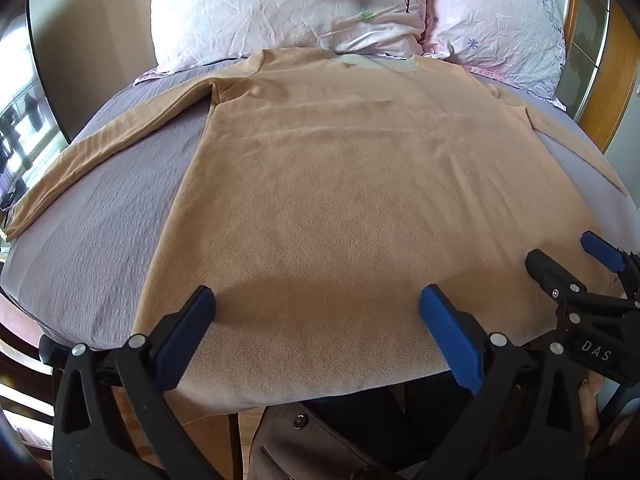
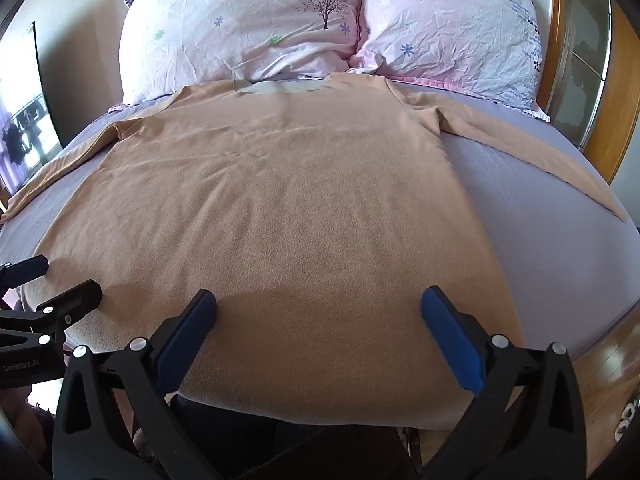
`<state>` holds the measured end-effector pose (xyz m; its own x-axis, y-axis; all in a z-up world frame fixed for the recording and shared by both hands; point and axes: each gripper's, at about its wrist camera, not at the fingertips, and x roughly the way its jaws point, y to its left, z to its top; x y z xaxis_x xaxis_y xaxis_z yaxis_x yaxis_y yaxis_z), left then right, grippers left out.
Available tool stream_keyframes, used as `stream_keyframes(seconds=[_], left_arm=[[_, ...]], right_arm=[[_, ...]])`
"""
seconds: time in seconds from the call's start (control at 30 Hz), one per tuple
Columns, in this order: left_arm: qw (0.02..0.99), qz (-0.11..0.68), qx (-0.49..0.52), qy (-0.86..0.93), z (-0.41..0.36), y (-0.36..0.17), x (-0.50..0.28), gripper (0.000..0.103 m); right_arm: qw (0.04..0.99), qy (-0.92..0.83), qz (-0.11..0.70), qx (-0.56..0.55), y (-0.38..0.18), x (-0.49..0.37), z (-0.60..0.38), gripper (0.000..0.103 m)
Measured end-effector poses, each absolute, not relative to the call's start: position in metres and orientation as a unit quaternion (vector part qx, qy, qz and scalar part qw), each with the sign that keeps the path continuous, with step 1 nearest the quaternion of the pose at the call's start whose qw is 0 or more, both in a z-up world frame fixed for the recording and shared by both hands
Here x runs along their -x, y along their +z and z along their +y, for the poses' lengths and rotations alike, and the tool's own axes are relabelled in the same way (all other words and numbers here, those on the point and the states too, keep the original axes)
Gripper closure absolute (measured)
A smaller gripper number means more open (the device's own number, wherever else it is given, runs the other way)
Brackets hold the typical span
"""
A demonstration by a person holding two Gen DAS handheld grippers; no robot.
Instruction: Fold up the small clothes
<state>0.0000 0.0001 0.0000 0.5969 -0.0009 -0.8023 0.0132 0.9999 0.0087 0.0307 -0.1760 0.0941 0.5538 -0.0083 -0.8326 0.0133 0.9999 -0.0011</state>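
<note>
A tan long-sleeved top [image 1: 328,200] lies flat on the bed, collar toward the pillows, hem hanging over the near edge, both sleeves spread outward. It also shows in the right wrist view [image 2: 280,208]. My left gripper [image 1: 316,300] is open and empty, its blue pads above the hem on the left half. My right gripper [image 2: 318,300] is open and empty above the hem on the right half. The right gripper also shows at the right edge of the left wrist view [image 1: 576,264]; the left gripper shows at the left edge of the right wrist view [image 2: 52,284].
The bed has a grey-lilac cover [image 1: 100,240] [image 2: 540,240]. Two pink flowered pillows [image 1: 280,12] [image 2: 448,28] lie at the head. A wooden headboard [image 2: 616,92] stands at the right. Dark clothing of the person [image 1: 320,440] is below the near bed edge.
</note>
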Motion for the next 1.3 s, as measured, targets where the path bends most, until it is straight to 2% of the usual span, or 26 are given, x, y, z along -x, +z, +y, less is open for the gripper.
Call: stream_keyframes(seconds=[1.3], left_arm=[[0.894,0.447,-0.008,-0.004,0.0000,0.0001,0.0001,0.002]], right_arm=[[0.884,-0.008,0.467,-0.003,0.0936,-0.0286,-0.1760,0.001]])
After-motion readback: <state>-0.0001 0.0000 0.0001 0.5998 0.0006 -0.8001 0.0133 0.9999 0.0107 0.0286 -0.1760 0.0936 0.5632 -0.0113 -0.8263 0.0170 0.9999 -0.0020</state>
